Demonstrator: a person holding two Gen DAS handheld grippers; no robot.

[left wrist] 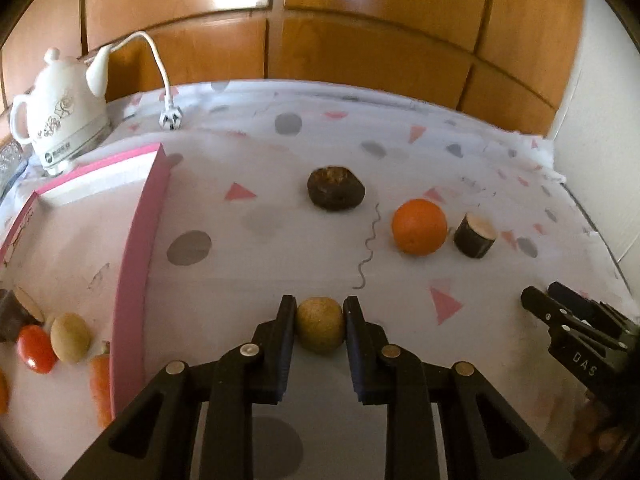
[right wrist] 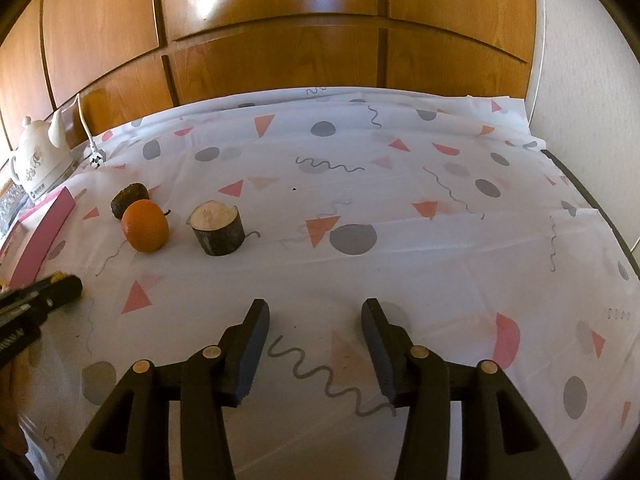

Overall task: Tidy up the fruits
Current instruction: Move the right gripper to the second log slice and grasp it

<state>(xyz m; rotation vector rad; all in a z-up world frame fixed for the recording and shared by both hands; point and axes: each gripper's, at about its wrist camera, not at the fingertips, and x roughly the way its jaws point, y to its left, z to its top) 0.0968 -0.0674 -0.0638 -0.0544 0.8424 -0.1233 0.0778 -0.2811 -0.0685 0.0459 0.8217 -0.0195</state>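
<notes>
My left gripper point(left wrist: 320, 308) is shut on a yellow-green round fruit point(left wrist: 320, 324), low over the patterned tablecloth. To its left stands a pink-rimmed tray point(left wrist: 136, 256) with a red fruit point(left wrist: 36, 348), a tan fruit point(left wrist: 70, 336) and a carrot point(left wrist: 100, 384) inside. An orange point(left wrist: 419, 227), a dark brown fruit point(left wrist: 335, 188) and a short cut log piece point(left wrist: 475, 240) lie further back. My right gripper point(right wrist: 316, 312) is open and empty over bare cloth; the orange point(right wrist: 145, 231), the log piece point(right wrist: 218, 229) and the dark fruit point(right wrist: 130, 199) are to its far left.
A white kettle point(left wrist: 60, 116) with a loose plug and cord point(left wrist: 170, 118) stands at the back left by the wooden wall panels. The right gripper shows in the left wrist view point(left wrist: 536, 300) at the right edge. The table edge runs along the right side point(right wrist: 592, 204).
</notes>
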